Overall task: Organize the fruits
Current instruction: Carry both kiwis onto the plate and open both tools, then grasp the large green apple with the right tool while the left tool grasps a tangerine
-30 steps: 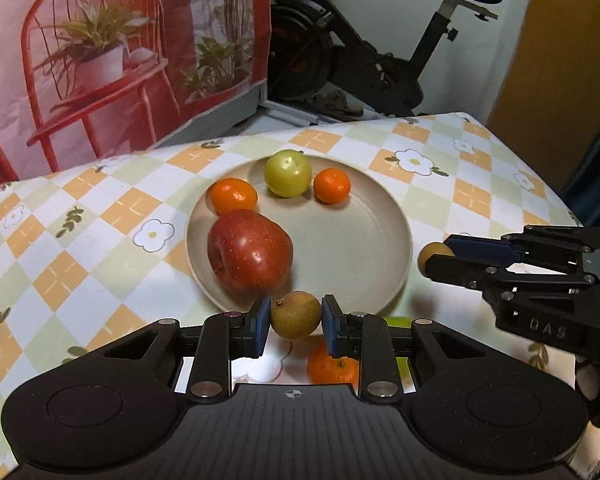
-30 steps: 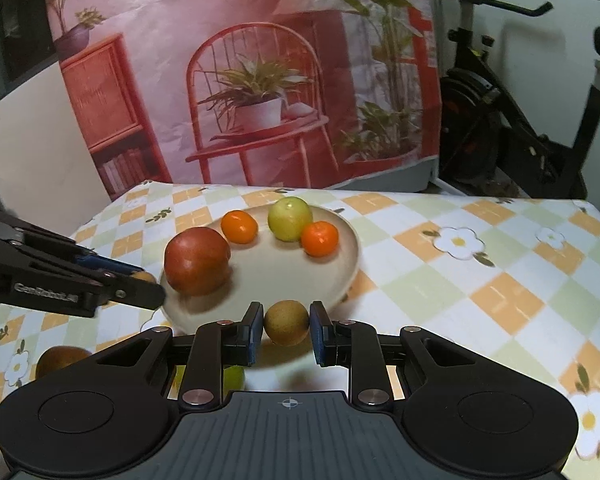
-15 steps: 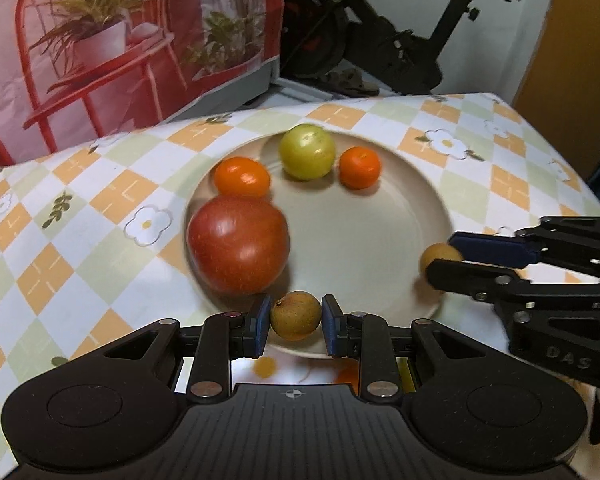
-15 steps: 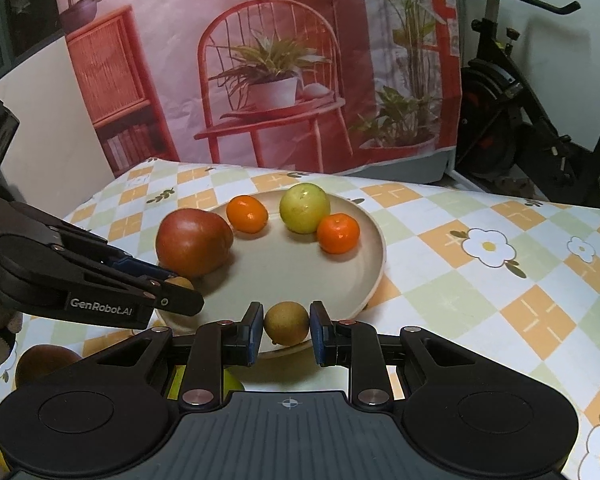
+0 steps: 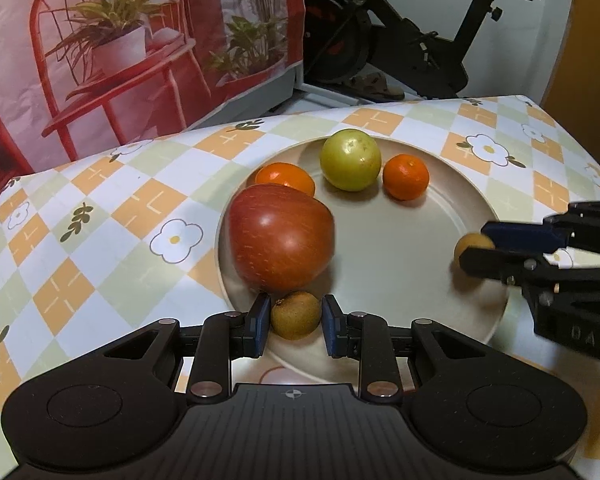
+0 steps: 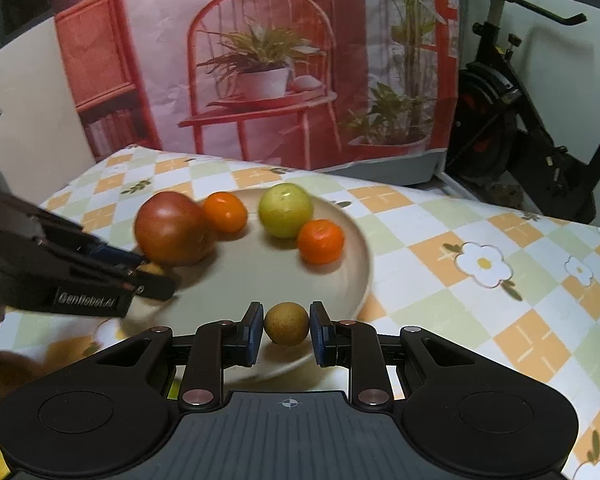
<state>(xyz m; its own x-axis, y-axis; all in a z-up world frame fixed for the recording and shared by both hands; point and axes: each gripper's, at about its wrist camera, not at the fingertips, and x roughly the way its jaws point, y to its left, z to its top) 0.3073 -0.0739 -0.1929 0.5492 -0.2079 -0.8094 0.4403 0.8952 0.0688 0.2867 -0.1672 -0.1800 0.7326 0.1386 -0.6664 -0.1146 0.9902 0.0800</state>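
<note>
While each gripper pinches a small round brown fruit, the left gripper (image 5: 295,322) holds its brown fruit (image 5: 295,315) over the near rim of the round beige plate (image 5: 472,216), just beside the big red apple (image 5: 281,236), and the right gripper (image 6: 286,330) holds the other brown fruit (image 6: 287,323) over the plate's right-hand rim, both pairs of fingers narrow and pressed on the fruit. The plate's middle and right half lie bare; two orange mandarins (image 5: 405,176) and a round green fruit (image 5: 350,159) sit at the far edge. Both grippers tilt down toward the plate on the checked floral tablecloth (image 5: 100,216). A second ago both fruits hung short of the plate, over the cloth; they now reach over its rim
</note>
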